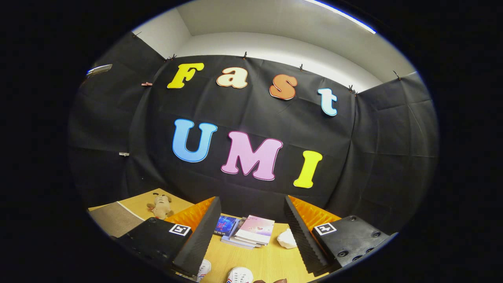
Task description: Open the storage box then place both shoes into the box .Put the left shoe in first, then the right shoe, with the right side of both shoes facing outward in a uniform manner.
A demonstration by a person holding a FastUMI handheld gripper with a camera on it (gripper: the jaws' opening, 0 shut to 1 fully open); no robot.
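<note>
Warm wood, white shoes, pastel books

The table [251, 261] is pale yellow wood with a fine straight grain; at about ten o'clock from the gripper [251, 239], whose fingers stand wide apart with nothing between them, a grey mat [114, 220] with a thin white edge lies on it. Just past the mat at eleven o'clock sits a tan plush toy [160, 206] with darker brown patches. At twelve o'clock the stack of books [245, 232] shows a pink-and-white top cover and a deep blue one beside it. At one o'clock lies a white crumpled object [287, 239]. At six o'clock both shoes [239, 275] are white, with red and blue trim.
</note>
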